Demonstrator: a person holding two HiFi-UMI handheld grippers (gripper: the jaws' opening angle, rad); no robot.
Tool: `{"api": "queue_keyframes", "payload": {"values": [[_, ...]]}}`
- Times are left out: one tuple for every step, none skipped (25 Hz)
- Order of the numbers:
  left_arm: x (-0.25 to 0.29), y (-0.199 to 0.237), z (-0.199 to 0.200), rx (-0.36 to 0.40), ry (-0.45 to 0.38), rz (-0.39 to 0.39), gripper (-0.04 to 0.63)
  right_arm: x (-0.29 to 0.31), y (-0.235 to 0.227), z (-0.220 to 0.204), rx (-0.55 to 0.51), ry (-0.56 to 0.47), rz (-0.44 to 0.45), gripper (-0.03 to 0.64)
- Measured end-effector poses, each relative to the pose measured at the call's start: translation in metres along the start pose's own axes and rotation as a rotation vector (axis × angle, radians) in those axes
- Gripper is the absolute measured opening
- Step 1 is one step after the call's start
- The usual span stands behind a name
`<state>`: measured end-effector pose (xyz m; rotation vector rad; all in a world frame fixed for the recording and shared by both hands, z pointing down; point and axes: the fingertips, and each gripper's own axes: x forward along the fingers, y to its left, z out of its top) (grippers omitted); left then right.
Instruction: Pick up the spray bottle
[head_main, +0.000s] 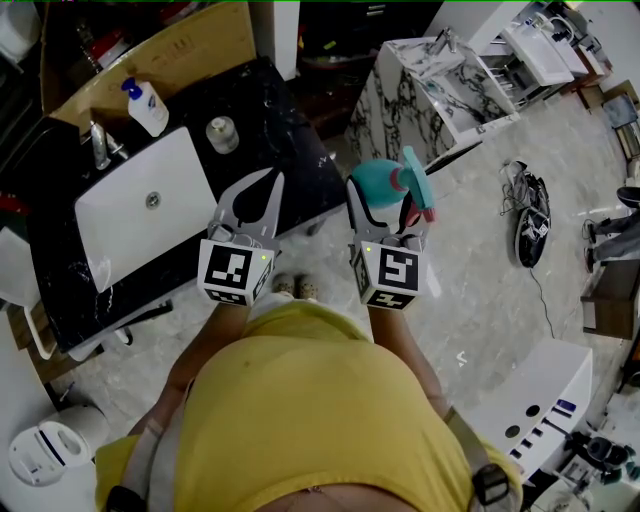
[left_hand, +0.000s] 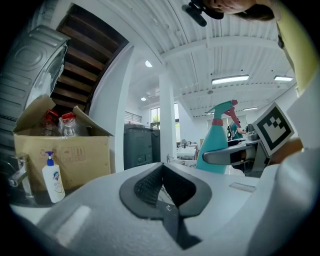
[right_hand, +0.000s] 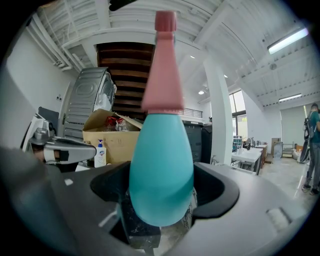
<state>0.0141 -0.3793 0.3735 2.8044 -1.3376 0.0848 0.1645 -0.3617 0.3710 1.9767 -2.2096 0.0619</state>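
Note:
A teal spray bottle (head_main: 381, 181) with a pink trigger head is held in the air over the floor, right of the counter. My right gripper (head_main: 388, 203) is shut on its body; in the right gripper view the teal body (right_hand: 161, 165) fills the gap between the jaws and the pink neck (right_hand: 162, 75) rises above. My left gripper (head_main: 272, 182) hovers over the counter's right edge, shut with nothing in it; its pads meet in the left gripper view (left_hand: 161, 172). From there the spray bottle (left_hand: 215, 145) shows off to the right.
A black marble counter (head_main: 270, 105) carries a white sink (head_main: 120, 225), a faucet (head_main: 98, 145), a soap pump bottle (head_main: 147, 107) and a small jar (head_main: 222, 133). A cardboard box (head_main: 170, 50) stands behind. A marble-patterned cabinet (head_main: 400, 95) and shoes (head_main: 528, 215) are to the right.

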Motion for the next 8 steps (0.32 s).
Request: {"api": "queue_keyframes", "payload": {"values": [[-0.0001, -0.0004, 0.0002, 0.001, 0.0, 0.0, 0.003, -0.0001, 0.0, -0.0002, 0.001, 0.0, 0.001, 0.376], [-0.0001, -0.0007, 0.0005, 0.001, -0.001, 0.0, 0.003, -0.0001, 0.0, -0.0003, 0.002, 0.0, 0.002, 0.376], [-0.0002, -0.001, 0.0006, 0.002, -0.001, 0.0, 0.003, -0.0001, -0.0001, -0.0004, 0.003, 0.001, 0.003, 0.376], [-0.0001, -0.0014, 0.0007, 0.003, -0.001, 0.0, 0.003, -0.0001, -0.0003, -0.0007, 0.004, 0.001, 0.004, 0.376], [0.0001, -0.0018, 0.0007, 0.003, -0.002, 0.0, 0.003, -0.0002, -0.0006, -0.001, 0.005, 0.001, 0.004, 0.376], [0.0003, -0.0023, 0.0005, 0.004, -0.001, 0.0, 0.003, -0.0002, -0.0009, -0.0015, 0.005, 0.001, 0.005, 0.376], [0.0005, -0.0028, 0.0002, 0.004, -0.001, 0.0, 0.003, -0.0003, -0.0012, -0.0019, 0.006, 0.001, 0.005, 0.376], [0.0007, -0.0032, 0.0, 0.004, -0.001, 0.0, 0.003, -0.0003, -0.0016, -0.0024, 0.006, 0.002, 0.006, 0.376]]}}
